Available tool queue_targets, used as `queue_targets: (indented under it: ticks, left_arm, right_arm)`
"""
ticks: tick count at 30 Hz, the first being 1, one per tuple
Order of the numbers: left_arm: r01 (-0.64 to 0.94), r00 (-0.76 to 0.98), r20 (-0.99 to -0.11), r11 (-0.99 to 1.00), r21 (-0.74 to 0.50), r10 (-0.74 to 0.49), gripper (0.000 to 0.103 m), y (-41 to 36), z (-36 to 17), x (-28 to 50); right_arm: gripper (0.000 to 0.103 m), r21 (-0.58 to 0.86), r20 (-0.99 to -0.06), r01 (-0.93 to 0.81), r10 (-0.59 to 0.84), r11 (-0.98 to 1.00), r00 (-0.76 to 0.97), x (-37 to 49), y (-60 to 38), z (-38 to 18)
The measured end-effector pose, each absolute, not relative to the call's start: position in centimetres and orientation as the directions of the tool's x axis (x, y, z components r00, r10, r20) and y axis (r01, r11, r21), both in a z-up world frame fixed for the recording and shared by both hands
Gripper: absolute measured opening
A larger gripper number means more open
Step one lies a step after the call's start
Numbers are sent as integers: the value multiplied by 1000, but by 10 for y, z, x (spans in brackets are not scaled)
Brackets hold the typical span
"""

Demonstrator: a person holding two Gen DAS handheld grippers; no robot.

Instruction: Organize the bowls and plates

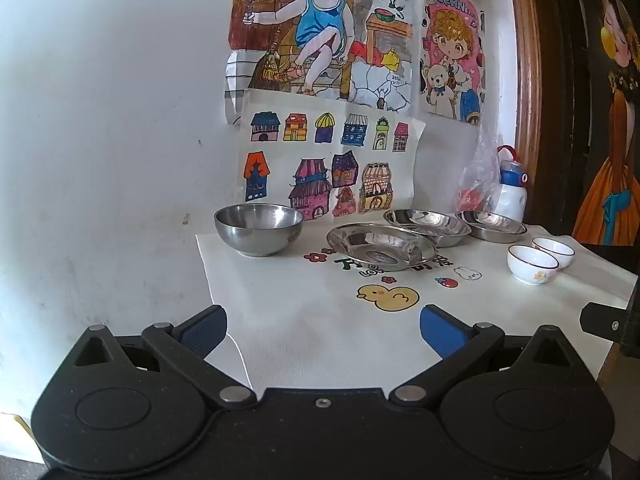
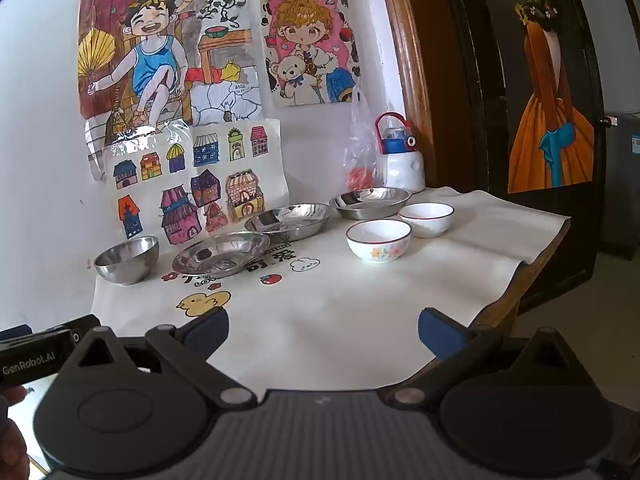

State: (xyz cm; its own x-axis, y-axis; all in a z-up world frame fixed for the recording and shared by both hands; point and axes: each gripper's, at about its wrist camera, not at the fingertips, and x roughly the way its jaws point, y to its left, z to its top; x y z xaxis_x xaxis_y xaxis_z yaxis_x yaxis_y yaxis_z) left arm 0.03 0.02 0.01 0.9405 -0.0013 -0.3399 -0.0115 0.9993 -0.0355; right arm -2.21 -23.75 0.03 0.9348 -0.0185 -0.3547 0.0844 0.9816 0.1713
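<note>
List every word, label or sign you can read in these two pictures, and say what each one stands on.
"GenRobot.AI": white letters on the black device at the lower left edge of the right wrist view.
"MORNIN": heading of the blond cartoon child poster on the wall; its last letters are unclear.
Printing on the white tablecloth, beside the steel plates: Chinese characters and small letters, partly hidden, too blurred to read.

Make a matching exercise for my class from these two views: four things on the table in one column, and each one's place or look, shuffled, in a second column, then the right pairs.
Things
1. steel bowl
2. flowered bowl
3. water bottle
4. duck print

Descriptions
A. white body, blue and red top, by the wall
B. yellow, on the tablecloth, nearest the open grippers
C. deep, plain metal, left end of the row
D. white, red rim, in front of a similar bowl

Pairs: 1-C, 2-D, 3-A, 4-B
</note>
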Motion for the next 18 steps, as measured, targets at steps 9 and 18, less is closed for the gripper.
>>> queue_targets:
  ticks: [9, 18]
  left_arm:
    - [-15, 942, -336, 999, -35, 3, 102, 0, 0, 0]
    - [-15, 941, -337, 999, -32, 4, 102, -1, -3, 3]
  right_arm:
    - [103, 169, -357, 85, -19, 982, 934, -22, -237, 0]
    - [103, 169, -356, 85, -20, 982, 934, -23, -237, -1]
